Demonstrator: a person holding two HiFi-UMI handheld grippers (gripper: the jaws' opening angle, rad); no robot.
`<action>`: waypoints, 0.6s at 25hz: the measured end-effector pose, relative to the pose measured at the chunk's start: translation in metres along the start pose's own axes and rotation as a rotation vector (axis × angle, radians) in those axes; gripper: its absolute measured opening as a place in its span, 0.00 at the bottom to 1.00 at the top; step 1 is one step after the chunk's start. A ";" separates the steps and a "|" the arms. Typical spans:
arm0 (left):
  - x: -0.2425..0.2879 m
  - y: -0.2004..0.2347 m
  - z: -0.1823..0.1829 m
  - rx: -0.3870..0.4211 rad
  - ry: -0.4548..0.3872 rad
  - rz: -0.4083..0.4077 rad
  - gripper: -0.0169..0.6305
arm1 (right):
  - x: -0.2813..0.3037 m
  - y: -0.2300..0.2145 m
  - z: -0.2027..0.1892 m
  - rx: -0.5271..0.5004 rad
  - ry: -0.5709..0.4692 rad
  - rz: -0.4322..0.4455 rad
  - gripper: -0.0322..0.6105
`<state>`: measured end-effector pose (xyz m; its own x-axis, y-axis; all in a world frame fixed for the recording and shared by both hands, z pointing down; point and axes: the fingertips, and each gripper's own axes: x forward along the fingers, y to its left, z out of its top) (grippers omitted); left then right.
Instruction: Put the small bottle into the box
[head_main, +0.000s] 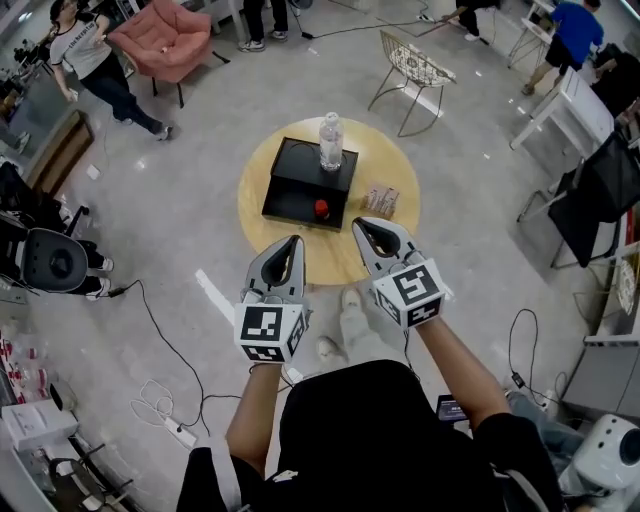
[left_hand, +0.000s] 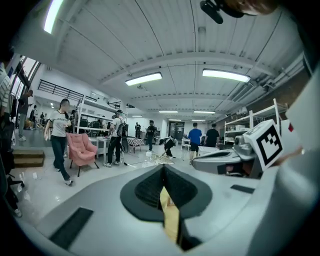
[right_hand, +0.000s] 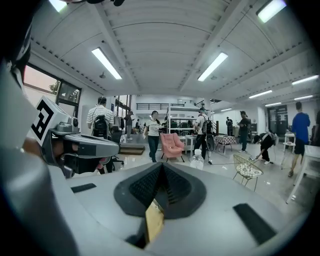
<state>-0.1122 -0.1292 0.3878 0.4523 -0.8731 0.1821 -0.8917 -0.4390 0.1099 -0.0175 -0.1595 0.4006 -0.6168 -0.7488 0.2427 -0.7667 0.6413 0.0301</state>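
Where the round table (head_main: 392, 168) sits mid-floor, the small bottle (head_main: 331, 142) stands upright at the far right part of the box (head_main: 292, 200). Bottle: clear ribbed plastic, pale cap, cylindrical. Cannot tell from above whether it sits in a recess or on a flat top.

Box: matt black, flat and square, turned slightly askew on the table, with a raised square panel on its far half. A small red rounded object (head_main: 321, 209) rests at the box's near edge. Just right of the box lies a small pale printed pack (head_main: 381, 199), apart from it.

Table: pale yellow wood, smooth, circular.

Near side of the table, both grippers hang above its near edge, well apart from the bottle.
- Left gripper (head_main: 292, 242): grey moulded shell tapering to a point, black ribbed pads clenched together, nothing between them.
- Right gripper (head_main: 364, 226): same build, pads likewise pressed tight and empty.
- Each carries a white marker cube (head_main: 270, 332) with black square patterns at its near end.
- Bare forearms run back to a black shirt.

Beyond:
- Glossy grey floor.
- A gold wire chair (head_main: 415, 68) far right of the table.
- A pink upholstered armchair (head_main: 165, 40) far left.
- Black cables trail on the floor near left.
- People stand around the far edges.
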 end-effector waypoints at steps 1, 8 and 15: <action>-0.005 -0.003 0.003 0.005 -0.006 -0.002 0.05 | -0.004 0.004 0.003 -0.003 -0.006 -0.002 0.05; -0.040 -0.012 0.029 0.042 -0.073 0.009 0.04 | -0.026 0.026 0.021 -0.026 -0.050 -0.014 0.05; -0.057 -0.019 0.046 0.081 -0.102 0.007 0.04 | -0.041 0.035 0.044 -0.047 -0.102 -0.024 0.05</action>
<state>-0.1216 -0.0811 0.3301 0.4454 -0.8916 0.0816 -0.8953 -0.4445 0.0292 -0.0266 -0.1139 0.3487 -0.6148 -0.7760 0.1412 -0.7741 0.6279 0.0806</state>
